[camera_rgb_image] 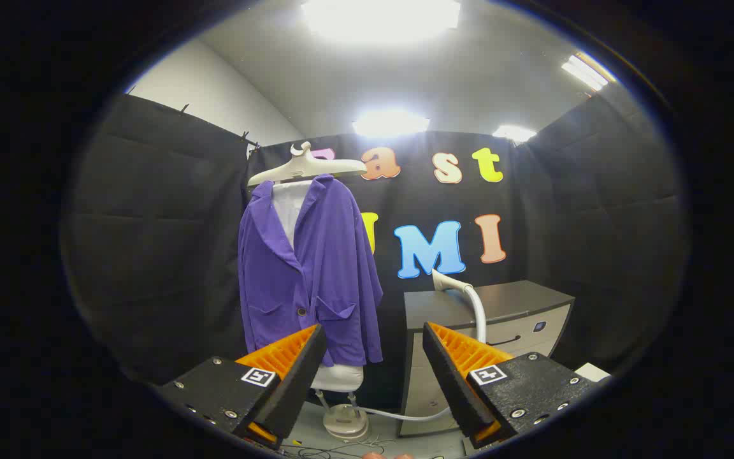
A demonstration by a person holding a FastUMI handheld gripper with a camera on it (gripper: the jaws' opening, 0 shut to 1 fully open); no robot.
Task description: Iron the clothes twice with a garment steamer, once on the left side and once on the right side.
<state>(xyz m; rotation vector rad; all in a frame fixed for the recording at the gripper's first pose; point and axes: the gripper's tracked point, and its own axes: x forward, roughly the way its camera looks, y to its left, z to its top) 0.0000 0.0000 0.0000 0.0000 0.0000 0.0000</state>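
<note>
Purple jacket [311,271] hangs on a pale hanger [306,167], beyond the left finger; its hem and the stand [345,417] are partly hidden behind that finger. Hand-held gripper [373,357] wide open, holding nothing. Right: steamer head [446,281] rests on a cabinet [501,312], hose [478,312] partly cut off by the right finger.

The camera rides on the tongs [373,357], facing level and forward along their spread fingers, well back from the jacket [309,268] and cabinet [520,312].
</note>
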